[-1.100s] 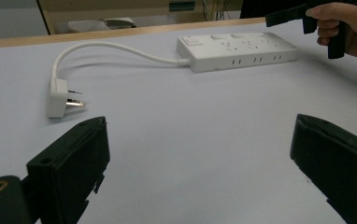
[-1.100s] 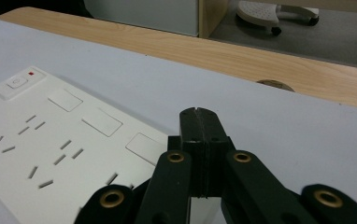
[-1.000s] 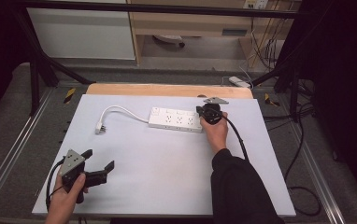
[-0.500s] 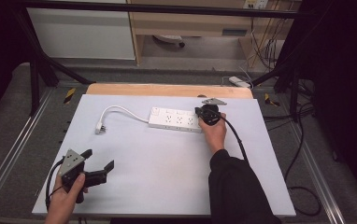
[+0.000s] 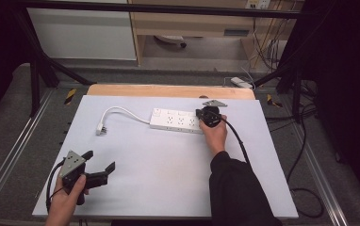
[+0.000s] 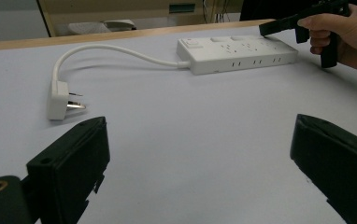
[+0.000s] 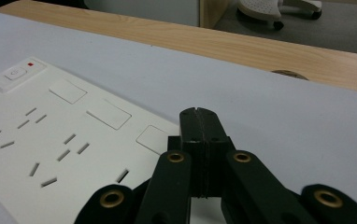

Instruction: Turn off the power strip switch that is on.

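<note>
A white power strip [image 5: 175, 120] lies at the far middle of the white mat, its cable curving left to a plug [image 5: 101, 128] lying flat. My right gripper [image 5: 199, 113] is shut, with its tips over the strip's right end. In the right gripper view the jaws [image 7: 198, 125] are pressed together, empty, above the strip's top face [image 7: 50, 140]; I cannot tell whether they touch it. A small red light [image 7: 30, 64] glows beside the strip's switch. My left gripper [image 5: 100, 160] is open near the front left corner. It points toward the strip [image 6: 237, 51] and the plug [image 6: 57, 100], with nothing between its jaws.
The white mat [image 5: 168, 169] covers a wooden table whose far edge [image 5: 168, 90] shows as a bare strip. Metal frame rails run along both sides. Another power strip [image 5: 241, 82] and loose cables [image 5: 305, 141] lie on the floor at the right.
</note>
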The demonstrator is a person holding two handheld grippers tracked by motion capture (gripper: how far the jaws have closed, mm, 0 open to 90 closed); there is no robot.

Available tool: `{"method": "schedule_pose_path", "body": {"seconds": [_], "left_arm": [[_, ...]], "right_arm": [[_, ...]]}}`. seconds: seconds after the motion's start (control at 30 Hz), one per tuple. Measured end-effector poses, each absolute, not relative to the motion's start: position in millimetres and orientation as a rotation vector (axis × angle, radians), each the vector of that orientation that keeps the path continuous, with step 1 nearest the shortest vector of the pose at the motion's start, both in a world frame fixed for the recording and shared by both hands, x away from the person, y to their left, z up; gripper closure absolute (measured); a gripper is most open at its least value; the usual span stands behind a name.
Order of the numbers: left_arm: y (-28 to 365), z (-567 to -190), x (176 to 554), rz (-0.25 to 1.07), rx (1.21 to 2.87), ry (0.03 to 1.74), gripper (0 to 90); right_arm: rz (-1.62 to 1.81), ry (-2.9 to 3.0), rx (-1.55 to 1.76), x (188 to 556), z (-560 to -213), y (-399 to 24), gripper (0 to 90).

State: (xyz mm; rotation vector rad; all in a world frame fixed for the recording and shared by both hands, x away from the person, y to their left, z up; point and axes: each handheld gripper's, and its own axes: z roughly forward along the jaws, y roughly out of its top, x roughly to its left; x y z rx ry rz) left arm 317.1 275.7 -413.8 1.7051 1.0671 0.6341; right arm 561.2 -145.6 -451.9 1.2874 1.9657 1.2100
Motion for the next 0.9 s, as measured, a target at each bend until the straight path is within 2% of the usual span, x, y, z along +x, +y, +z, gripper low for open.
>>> {"method": "schedule_pose_path", "body": {"seconds": [0.9], "left_arm": [[274.5, -413.7, 316.9, 0.634, 1.707, 1.065, 5.0]], "right_arm": [[1.184, 1.966, 1.243, 557.9, -450.2, -139.2, 90.0]]}}
